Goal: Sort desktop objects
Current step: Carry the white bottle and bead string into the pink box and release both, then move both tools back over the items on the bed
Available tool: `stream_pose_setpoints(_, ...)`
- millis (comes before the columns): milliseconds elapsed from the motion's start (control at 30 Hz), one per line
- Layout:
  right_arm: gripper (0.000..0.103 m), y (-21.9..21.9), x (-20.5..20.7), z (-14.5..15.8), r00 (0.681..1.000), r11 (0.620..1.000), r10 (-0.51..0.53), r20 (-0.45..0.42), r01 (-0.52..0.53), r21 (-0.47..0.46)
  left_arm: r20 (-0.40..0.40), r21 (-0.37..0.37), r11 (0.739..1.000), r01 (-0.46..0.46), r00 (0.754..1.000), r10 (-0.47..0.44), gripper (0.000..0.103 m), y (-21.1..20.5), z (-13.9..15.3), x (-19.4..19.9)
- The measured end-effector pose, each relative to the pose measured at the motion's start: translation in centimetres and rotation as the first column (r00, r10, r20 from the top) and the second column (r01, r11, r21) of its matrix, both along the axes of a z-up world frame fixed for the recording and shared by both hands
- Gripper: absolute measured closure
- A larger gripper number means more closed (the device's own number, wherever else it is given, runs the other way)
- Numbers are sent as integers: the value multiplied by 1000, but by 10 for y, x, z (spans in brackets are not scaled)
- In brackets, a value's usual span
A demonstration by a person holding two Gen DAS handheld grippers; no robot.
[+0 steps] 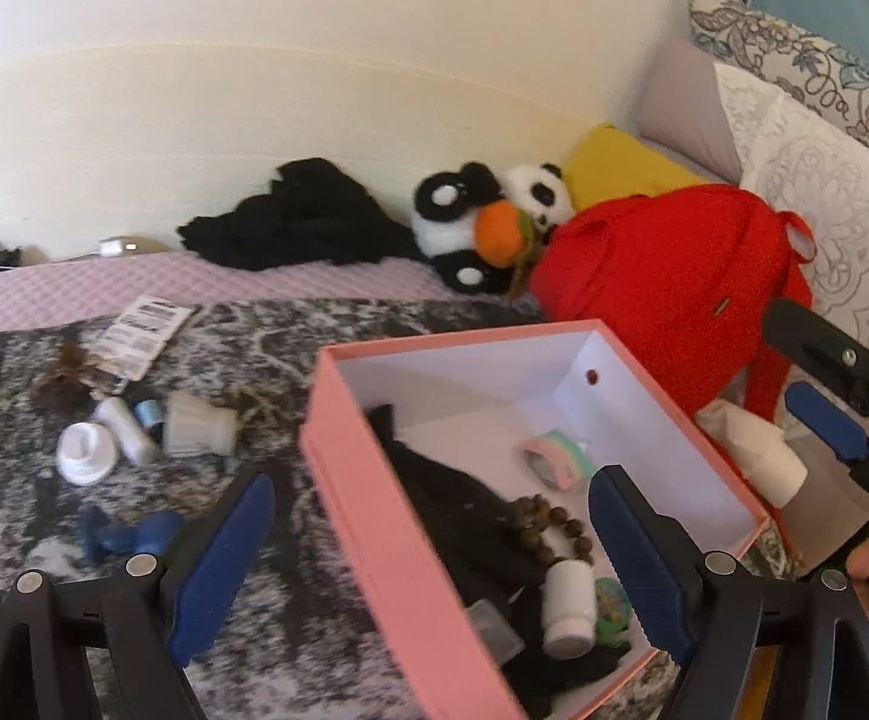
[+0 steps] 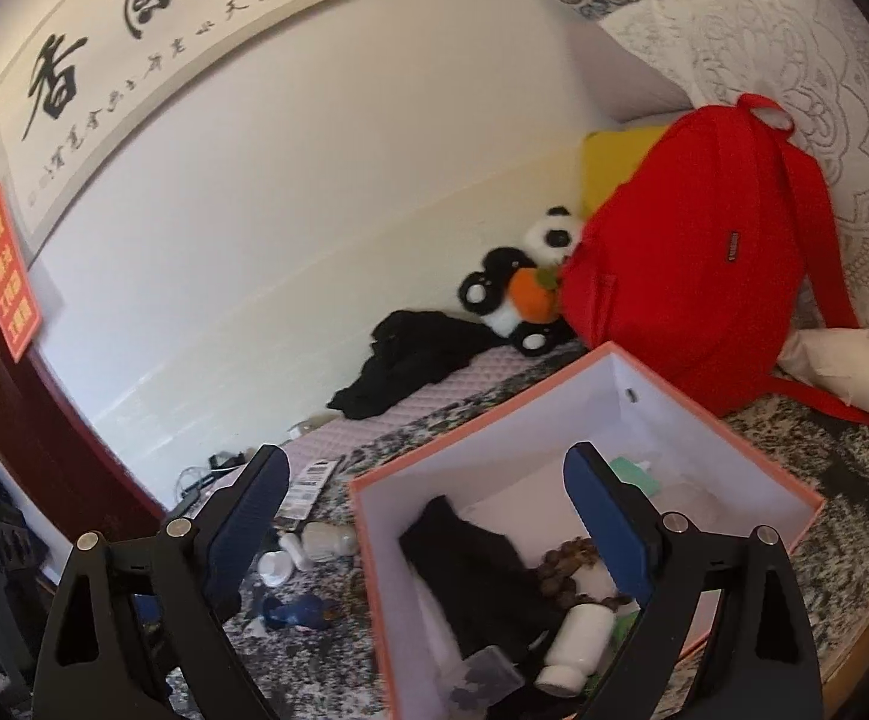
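While small items lie loose on the grey patterned cover | white plastic jar (image 1: 200,425) on its side left of the pink cardboard box (image 1: 374,516): light, stiff, slippery, grip across body | left gripper (image 1: 428,564) empty, jaws apart | right gripper (image 2: 425,531) likewise.

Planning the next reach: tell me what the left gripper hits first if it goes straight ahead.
Probably the pink box: the open left gripper straddles its near wall, with black cloth just inside. Depth is uncertain.

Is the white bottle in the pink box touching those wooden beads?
Touching: the left wrist view shows the white bottle's top end against the wooden beads.
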State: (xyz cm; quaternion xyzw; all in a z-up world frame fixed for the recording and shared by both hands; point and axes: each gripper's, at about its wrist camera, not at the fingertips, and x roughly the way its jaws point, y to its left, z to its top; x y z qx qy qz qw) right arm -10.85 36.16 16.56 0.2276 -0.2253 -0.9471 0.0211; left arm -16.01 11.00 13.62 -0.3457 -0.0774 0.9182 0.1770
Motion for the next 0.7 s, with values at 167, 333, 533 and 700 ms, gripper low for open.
stream_pose_setpoints(167, 5, -39, -5, 2, 998, 998, 56, 3, -56, -6, 4, -21, 997, -76, 997, 77, 14, -43, 2, 13)
stream_pose_setpoints(333, 3, -91, -13, -3, 991, 991, 135, 22, -136, 4, 11, -35, 981, -190, 982, 190, 14, -106, 2, 29)
stream_pose_setpoints(533, 2, -158, -24, -14, 970, 971, 236, 57, -238, 24, 26, -42, 944, -328, 944, 329, 14, -186, -4, 51)
stream_pose_setpoints(700, 2, -214, -38, -31, 945, 948, 310, 107, -315, 33, 55, -41, 900, -433, 899, 435, 14, -247, -17, 65)
